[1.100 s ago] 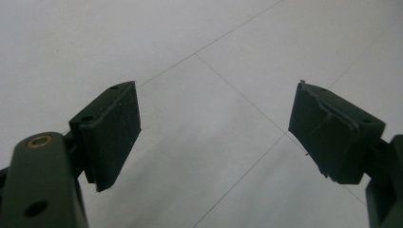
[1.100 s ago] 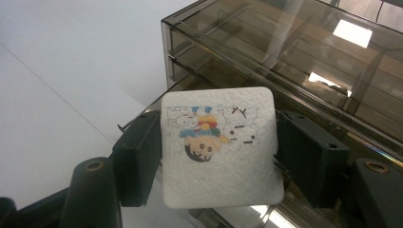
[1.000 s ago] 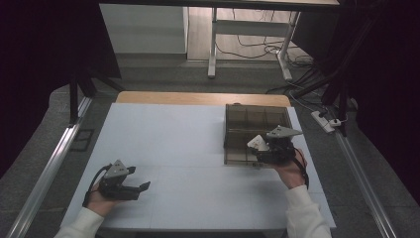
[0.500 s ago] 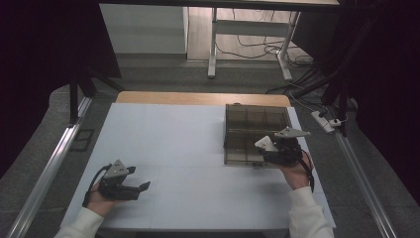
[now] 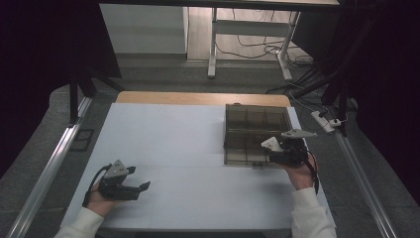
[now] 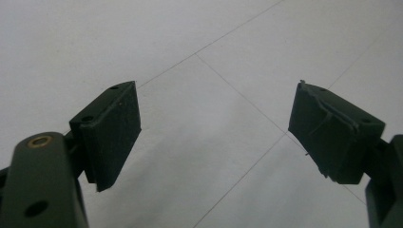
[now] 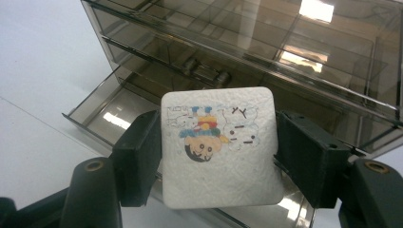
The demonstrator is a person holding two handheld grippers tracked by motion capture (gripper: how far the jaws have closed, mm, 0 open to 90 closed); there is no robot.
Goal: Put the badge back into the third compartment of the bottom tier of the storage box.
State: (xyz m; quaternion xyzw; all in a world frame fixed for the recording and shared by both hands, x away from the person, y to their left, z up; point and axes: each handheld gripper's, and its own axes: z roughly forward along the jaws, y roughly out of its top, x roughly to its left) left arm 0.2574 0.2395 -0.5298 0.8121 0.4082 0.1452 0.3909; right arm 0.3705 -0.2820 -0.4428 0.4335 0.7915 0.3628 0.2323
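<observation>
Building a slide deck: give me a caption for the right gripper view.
Right gripper fingers clamp a white cartoon-printed square pad over the open drawer of a smoky transparent organizer box.

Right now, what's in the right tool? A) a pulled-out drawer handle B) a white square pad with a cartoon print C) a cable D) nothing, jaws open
B: in the right gripper view the right tool has its jaws closed on either side of a white square pad with a cartoon print, in front of the smoky plastic drawer box, whose bottom drawer sits open.
</observation>
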